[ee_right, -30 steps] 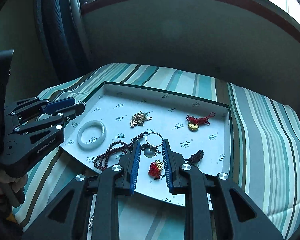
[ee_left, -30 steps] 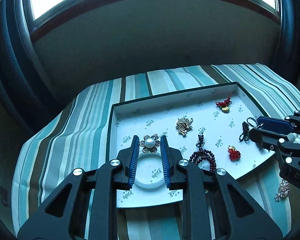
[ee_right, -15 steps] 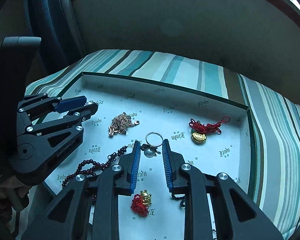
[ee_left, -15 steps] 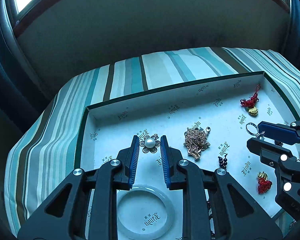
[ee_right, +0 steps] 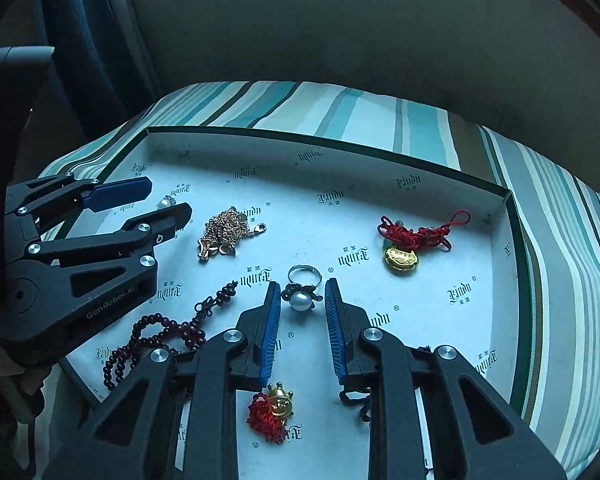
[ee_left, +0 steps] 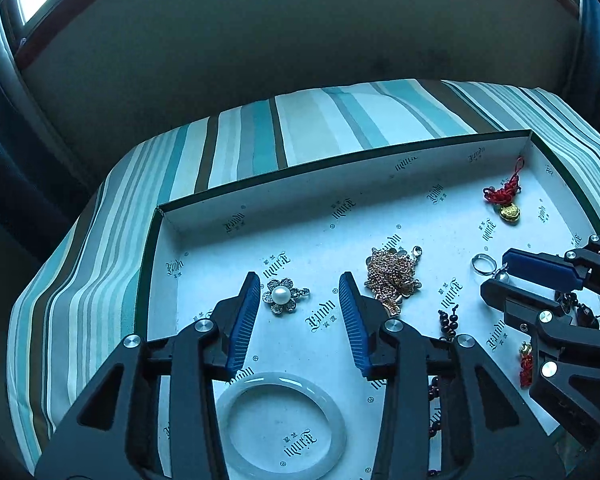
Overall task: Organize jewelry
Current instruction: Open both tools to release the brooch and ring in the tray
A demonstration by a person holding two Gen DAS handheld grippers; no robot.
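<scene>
Jewelry spread inside shallow white box lid [ee_left: 204, 220] on striped cloth [ee_left: 100, 280]. Left gripper [ee_left: 299, 294], lower centre of left view, jaws opening, nothing pinched; pearl flower brooch [ee_left: 281, 295] lies between fingertips, untouched. Jade bangle [ee_left: 280, 426] flat at bottom, behind fingers; gold chain [ee_left: 394, 274] just right of right finger. Right gripper [ee_right: 299, 298], lower centre of right view, jaws slightly parted, straddling pearl ring [ee_right: 302, 294] without visible contact. Red-cord gold charm [ee_right: 404, 248] upper right; dark bead strand [ee_right: 160, 332] lower left

left gripper [ee_left: 299, 292]: black frame, silver screws | fingers [ee_left: 244, 322]: ribbed blue pads | marking: white "GenRobot.AI"
</scene>
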